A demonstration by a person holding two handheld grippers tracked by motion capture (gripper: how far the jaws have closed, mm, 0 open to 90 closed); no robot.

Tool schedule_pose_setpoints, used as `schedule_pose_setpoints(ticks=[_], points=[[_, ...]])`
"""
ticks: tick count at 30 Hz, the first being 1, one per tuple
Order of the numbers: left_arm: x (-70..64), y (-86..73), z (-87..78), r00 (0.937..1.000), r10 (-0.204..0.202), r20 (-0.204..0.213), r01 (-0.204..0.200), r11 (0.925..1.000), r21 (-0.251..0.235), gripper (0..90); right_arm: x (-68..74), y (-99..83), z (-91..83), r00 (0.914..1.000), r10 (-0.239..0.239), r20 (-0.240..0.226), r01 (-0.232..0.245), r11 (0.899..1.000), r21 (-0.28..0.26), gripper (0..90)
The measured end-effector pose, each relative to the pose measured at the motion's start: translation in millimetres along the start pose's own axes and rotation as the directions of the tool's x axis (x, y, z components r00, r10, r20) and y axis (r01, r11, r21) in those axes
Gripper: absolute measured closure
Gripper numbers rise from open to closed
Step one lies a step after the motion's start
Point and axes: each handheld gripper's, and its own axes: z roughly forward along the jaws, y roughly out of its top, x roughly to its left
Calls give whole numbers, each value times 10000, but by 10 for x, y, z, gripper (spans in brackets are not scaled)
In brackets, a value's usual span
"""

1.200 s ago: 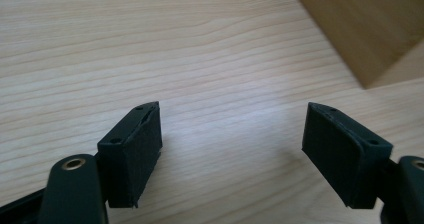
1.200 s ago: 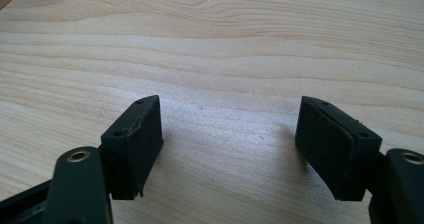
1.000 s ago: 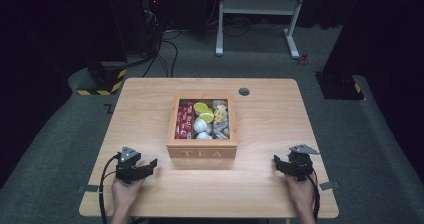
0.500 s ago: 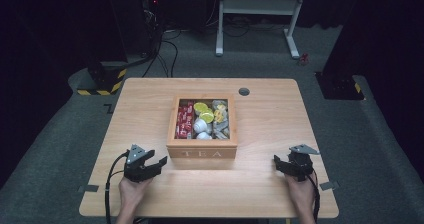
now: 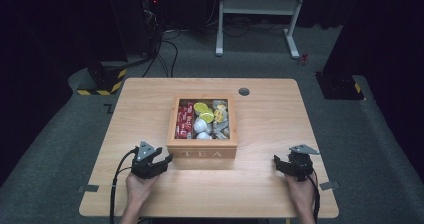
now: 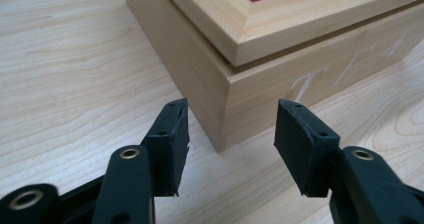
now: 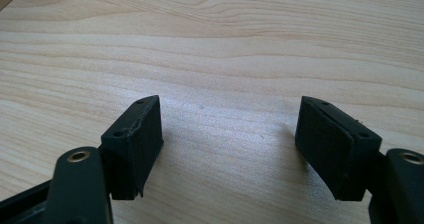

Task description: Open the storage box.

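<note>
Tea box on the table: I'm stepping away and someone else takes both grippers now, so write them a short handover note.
Left gripper: jaws open, empty, aimed at the near left corner of the wooden tea box, close to it but not touching.
Right gripper: jaws open, empty, low over bare table, well to the right of the box.
Tea box: mid-table, its "TEA" front toward the person, its compartments holding tea bags and packets.
Done: nothing gripped yet.
Left: probably close in on the box with the left gripper; the right one has yet to join.
</note>
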Motion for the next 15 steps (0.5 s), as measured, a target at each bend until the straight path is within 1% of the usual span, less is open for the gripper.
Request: schedule_pose_setpoints(ticks=[4,6,9,10,12,14,15], points=[[-1,9,13,9998,4,-174,-5,10000,-60,525,0,-1,-1,10000,-3,-2,3,10000,-1,268],[-5,11,17,9998,-29,-191,27,10000,-96,554,0,-1,-1,10000,-7,0,7,10000,-2,268],[-9,16,14,9997,32,-244,-36,9999,-168,598,0,-1,-1,10000,-3,-4,3,10000,-1,268],[-11,20,11,9998,-2,-213,-2,9998,-210,612,0,-1,-1,10000,-3,0,3,10000,-3,268],[-14,26,4,9998,38,-216,-44,9996,-283,671,1,-1,-1,10000,-1,-4,1,10000,0,268],[-16,33,2,9998,9,-178,-14,9995,-311,693,1,-1,-1,10000,1,-10,-1,10000,2,268],[-15,39,3,9998,61,-182,-66,9995,-306,693,1,-1,-1,10000,1,-10,-1,10000,2,268]])
